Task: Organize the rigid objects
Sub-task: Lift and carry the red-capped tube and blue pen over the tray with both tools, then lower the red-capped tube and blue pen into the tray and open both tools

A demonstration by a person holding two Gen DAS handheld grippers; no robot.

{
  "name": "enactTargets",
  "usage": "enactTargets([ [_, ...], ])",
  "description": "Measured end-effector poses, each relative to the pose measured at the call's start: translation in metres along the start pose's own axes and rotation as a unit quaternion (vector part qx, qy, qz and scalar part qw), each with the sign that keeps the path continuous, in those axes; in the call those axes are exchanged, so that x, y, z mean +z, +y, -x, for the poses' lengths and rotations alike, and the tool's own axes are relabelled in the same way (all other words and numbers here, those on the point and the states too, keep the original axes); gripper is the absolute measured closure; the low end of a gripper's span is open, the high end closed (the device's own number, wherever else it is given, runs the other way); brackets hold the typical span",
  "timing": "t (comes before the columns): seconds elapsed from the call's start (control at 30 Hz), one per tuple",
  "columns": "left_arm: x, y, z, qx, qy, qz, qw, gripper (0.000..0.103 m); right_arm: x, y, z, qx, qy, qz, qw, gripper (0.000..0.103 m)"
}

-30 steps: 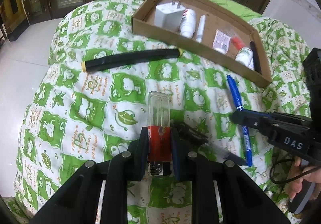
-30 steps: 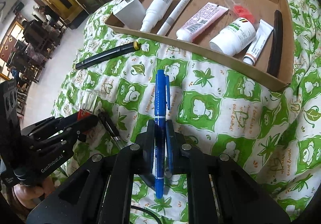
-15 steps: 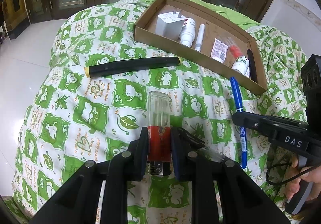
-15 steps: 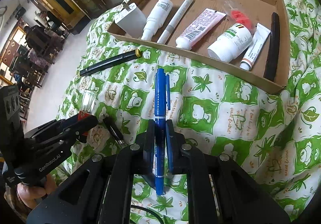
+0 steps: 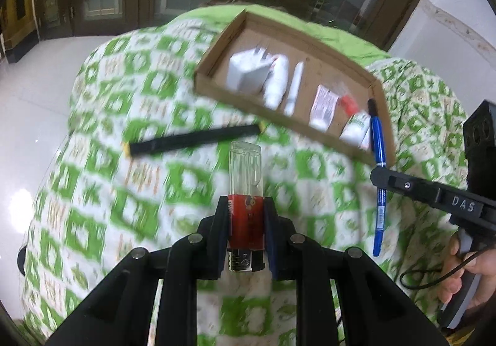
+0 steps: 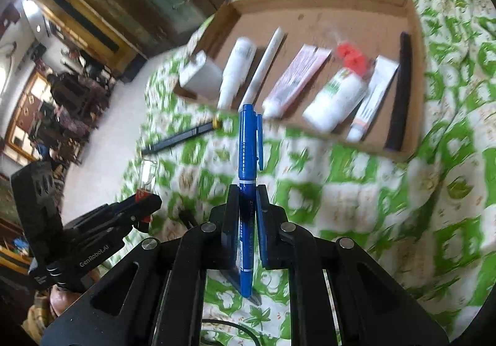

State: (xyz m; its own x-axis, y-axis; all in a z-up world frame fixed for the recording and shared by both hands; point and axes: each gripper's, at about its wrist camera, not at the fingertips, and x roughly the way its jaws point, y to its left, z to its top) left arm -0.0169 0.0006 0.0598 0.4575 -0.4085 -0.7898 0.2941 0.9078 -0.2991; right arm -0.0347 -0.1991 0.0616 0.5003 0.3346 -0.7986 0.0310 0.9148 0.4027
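My left gripper is shut on a lighter with a clear top and a red label, held above the green-and-white quilt. My right gripper is shut on a blue marker pen, also lifted off the quilt. The marker and the right gripper show at the right of the left wrist view. The left gripper with the lighter shows at the lower left of the right wrist view. A shallow cardboard tray lies beyond, holding a white plug, white bottles, tubes and a black stick.
A long black pen with a yellow end lies on the quilt in front of the tray. A small dark object lies on the quilt near the left gripper. A hand holds the right gripper's handle. White floor surrounds the bed.
Both grippers have risen with the lighter and the blue marker held, and both moved toward the tray. The picture is now blurred from motion.
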Motion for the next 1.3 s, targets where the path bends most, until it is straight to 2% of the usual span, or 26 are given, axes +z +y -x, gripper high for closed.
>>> enactTargets([
  [0.23, 0.054, -0.038, -0.012, -0.034, -0.009, -0.037, 0.9987, 0.083, 0.031, -0.026, 0.017, -0.004, -0.027, -0.033, 0.999, 0.093],
  [0.5, 0.113, -0.074, -0.065, -0.037, 0.007, -0.066, 0.9971, 0.083, 0.091, -0.054, 0.023, -0.032, -0.058, -0.054, 0.996, 0.093],
  [0.6, 0.127, -0.081, -0.089, -0.038, 0.02, -0.066, 0.9969, 0.083, 0.111, -0.063, 0.021, -0.066, -0.065, -0.036, 0.995, 0.093],
  [0.7, 0.141, -0.087, -0.113, -0.037, 0.03, -0.068, 0.9965, 0.083, 0.131, -0.069, 0.012, -0.102, -0.059, 0.002, 0.993, 0.093],
  [0.83, 0.153, -0.09, -0.143, -0.031, 0.046, -0.065, 0.9963, 0.083, 0.152, -0.076, -0.011, -0.125, -0.03, 0.029, 0.991, 0.093],
  [1.0, 0.158, -0.091, -0.153, -0.024, 0.04, -0.076, 0.996, 0.083, 0.144, -0.091, -0.033, -0.144, 0.001, 0.015, 0.989, 0.093],
  [1.1, 0.159, -0.088, -0.149, -0.021, 0.04, -0.057, 0.9973, 0.081, 0.144, -0.094, -0.03, -0.139, -0.01, 0.01, 0.99, 0.093],
  [1.13, 0.158, -0.086, -0.147, -0.023, 0.04, -0.049, 0.9977, 0.073, 0.144, -0.094, -0.027, -0.138, -0.019, 0.005, 0.99, 0.093],
  [1.17, 0.155, -0.084, -0.142, -0.028, 0.04, -0.041, 0.998, 0.058, 0.144, -0.095, -0.024, -0.136, -0.025, 0.001, 0.99, 0.089],
  [1.23, 0.147, -0.084, -0.127, -0.041, 0.028, -0.034, 0.9982, 0.044, 0.138, -0.095, -0.014, -0.135, -0.038, -0.008, 0.99, 0.074],
  [1.27, 0.144, -0.086, -0.12, -0.041, 0.02, -0.037, 0.9983, 0.04, 0.134, -0.094, -0.009, -0.135, -0.043, -0.01, 0.99, 0.064],
  [1.3, 0.138, -0.087, -0.11, -0.037, 0.012, -0.042, 0.9984, 0.039, 0.131, -0.093, -0.006, -0.133, -0.049, -0.01, 0.99, 0.061],
])
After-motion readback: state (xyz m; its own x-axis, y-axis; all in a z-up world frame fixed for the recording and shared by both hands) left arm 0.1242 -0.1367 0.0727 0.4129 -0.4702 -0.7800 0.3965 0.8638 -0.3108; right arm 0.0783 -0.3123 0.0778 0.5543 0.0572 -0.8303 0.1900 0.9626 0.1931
